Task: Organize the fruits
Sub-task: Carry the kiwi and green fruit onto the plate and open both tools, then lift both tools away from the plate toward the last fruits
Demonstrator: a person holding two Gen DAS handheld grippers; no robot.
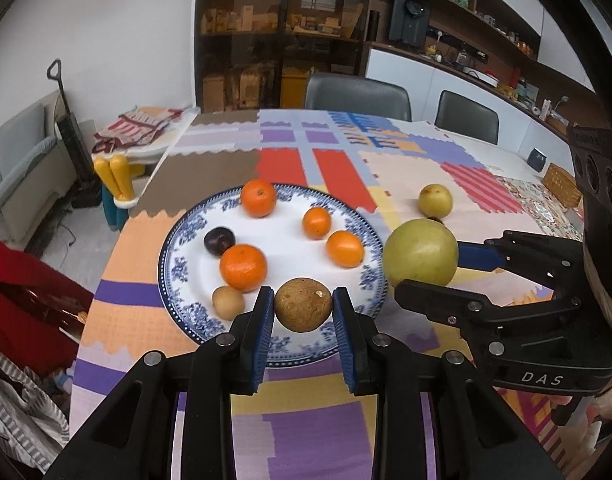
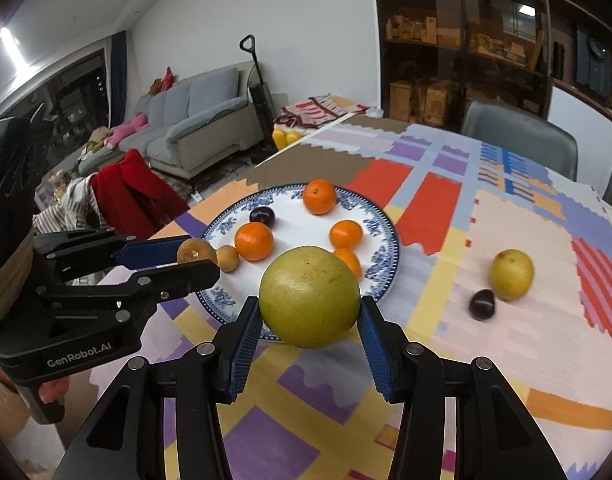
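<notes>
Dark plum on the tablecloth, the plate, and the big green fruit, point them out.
dark plum point(image 2: 482, 304), right wrist view, its middle
plate point(image 1: 265, 248), left wrist view, bare white centre
big green fruit point(image 2: 310, 296), right wrist view, front face

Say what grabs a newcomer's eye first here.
Two fruits held up over the patchwork tablecloth: the right gripper clamps a big green fruit, the left gripper a small brown fruit. Behind them, a blue-patterned plate carries four oranges, with one yellow fruit lying off to its right.

Even indoor light is filling both fisheye views (edges bending, corners darkening); a ceiling light point(image 2: 6, 46) is glaring, tablecloth point(image 2: 506, 340) blurring.
</notes>
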